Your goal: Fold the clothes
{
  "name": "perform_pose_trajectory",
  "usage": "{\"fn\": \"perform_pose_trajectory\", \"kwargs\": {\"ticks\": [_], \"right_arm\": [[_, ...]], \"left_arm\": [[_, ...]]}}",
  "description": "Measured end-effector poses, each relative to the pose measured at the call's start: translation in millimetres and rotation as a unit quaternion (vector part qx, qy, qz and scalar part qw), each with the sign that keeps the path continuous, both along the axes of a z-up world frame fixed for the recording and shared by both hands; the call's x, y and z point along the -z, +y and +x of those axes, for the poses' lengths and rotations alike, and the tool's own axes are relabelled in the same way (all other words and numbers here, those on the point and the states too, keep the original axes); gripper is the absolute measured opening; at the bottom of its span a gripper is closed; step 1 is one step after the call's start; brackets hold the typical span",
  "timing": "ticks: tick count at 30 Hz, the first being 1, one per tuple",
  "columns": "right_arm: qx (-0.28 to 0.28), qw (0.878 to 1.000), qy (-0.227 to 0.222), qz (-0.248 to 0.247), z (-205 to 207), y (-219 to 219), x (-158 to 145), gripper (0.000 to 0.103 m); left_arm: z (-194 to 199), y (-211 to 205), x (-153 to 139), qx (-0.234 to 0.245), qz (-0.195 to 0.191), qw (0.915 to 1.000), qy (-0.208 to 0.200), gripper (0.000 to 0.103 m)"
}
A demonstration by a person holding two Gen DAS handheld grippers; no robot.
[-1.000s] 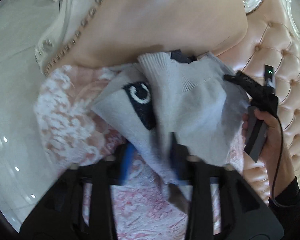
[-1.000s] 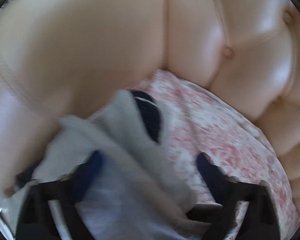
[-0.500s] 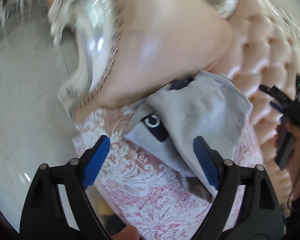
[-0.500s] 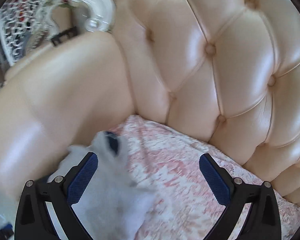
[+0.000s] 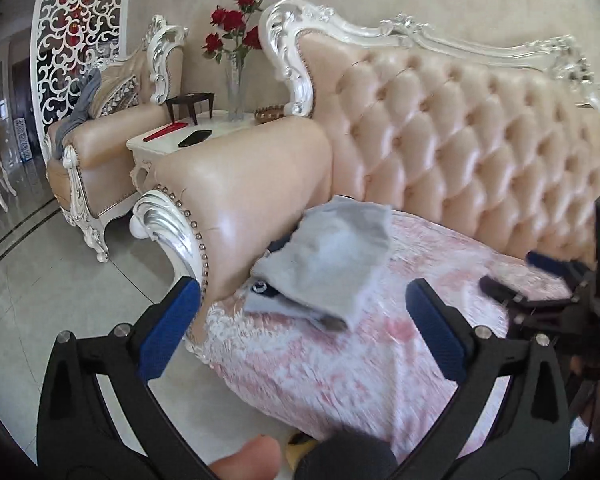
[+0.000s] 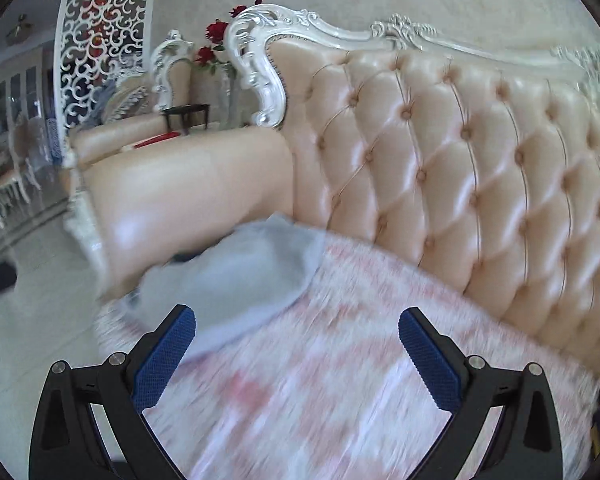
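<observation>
A folded light grey garment with a dark blue patch lies on the pink patterned seat cover, tucked against the sofa's left armrest. My left gripper hangs in front of and below it, jaws still opening wide, nothing between the blue pads. The right gripper shows at the right edge of that view. In the right wrist view the garment is blurred, at the left of the seat cover; my right gripper stands open and empty, back from it.
The tufted peach sofa back runs behind the seat. Left of the armrest stand a white side table with a phone and a vase of red roses, and an armchair. A tiled floor lies at left.
Both grippers let go of the grey garment, opened wide and pulled up and back from it. The garment now lies folded by the armrest, and the whole sofa has come into view.
</observation>
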State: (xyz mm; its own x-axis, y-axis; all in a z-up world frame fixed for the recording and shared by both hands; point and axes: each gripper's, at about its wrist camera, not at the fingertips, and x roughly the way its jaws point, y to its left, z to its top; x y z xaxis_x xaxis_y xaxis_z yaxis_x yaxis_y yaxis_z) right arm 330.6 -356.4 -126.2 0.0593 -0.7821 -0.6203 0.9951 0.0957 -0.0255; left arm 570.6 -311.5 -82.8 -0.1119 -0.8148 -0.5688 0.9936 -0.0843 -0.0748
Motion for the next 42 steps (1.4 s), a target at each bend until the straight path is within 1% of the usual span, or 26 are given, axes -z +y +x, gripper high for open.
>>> {"fn": "perform_pose_trajectory", "kwargs": {"ticks": [1,3,5,8,12,14,18,21,23,24,25,28,32,35,37,42], "right_arm": [[-0.005,1.0,-0.007,0.001,2,15,-3,0.103],[-0.012,1.0,-0.016,-0.003,8,42,-9,0.103],[-0.021,1.0,-0.011,-0.011,18,62,-15,0.103],[-0.029,0.999,-0.008,-0.019,32,80,-25,0.103],[-0.029,0.999,-0.026,-0.032,42,92,-37,0.103],[-0.028,0.999,-0.022,-0.035,47,94,-42,0.103],[-0.023,0.999,-0.013,-0.041,55,97,-49,0.103],[-0.02,0.999,-0.015,-0.032,54,94,-51,0.103],[-0.015,1.0,0.001,-0.028,54,92,-49,0.103],[-0.013,1.0,0.008,-0.024,55,92,-48,0.103],[-0.014,1.0,0.008,-0.023,54,92,-48,0.103],[-0.022,1.0,-0.003,-0.02,52,92,-48,0.103],[-0.03,0.999,-0.004,-0.018,51,92,-50,0.103],[-0.033,0.999,-0.003,-0.015,54,91,-50,0.103],[-0.034,0.999,-0.005,-0.004,54,90,-49,0.103],[-0.035,0.999,-0.005,-0.006,54,91,-49,0.103]], "left_arm": [[0,11,-6,0.002,0.002,1.0,-0.005,0.103],[-5,30,-13,-0.006,-0.002,0.9993,-0.036,0.103],[-8,45,-18,-0.009,0.011,0.9981,-0.061,0.103],[-5,61,-25,-0.008,0.016,0.9981,-0.059,0.103],[1,72,-32,-0.007,0.012,0.9989,-0.044,0.103],[2,75,-35,-0.006,0.007,0.9992,-0.039,0.103],[-1,75,-35,-0.004,0.015,0.9992,-0.038,0.103],[-5,73,-34,0.002,0.016,0.9991,-0.038,0.103],[-7,72,-34,0.011,0.02,0.9994,-0.028,0.103],[-7,72,-34,0.008,0.017,0.9994,-0.029,0.103],[-8,72,-35,0.005,0.014,0.9994,-0.031,0.103],[-5,71,-37,0.004,0.018,0.9997,-0.016,0.103],[-5,71,-38,0.002,0.017,0.9997,-0.018,0.103],[-7,69,-36,0.009,0.023,0.9995,-0.02,0.103],[-8,68,-35,0.012,0.027,0.9994,-0.019,0.103],[-8,67,-34,0.013,0.03,0.9994,-0.013,0.103]]}}
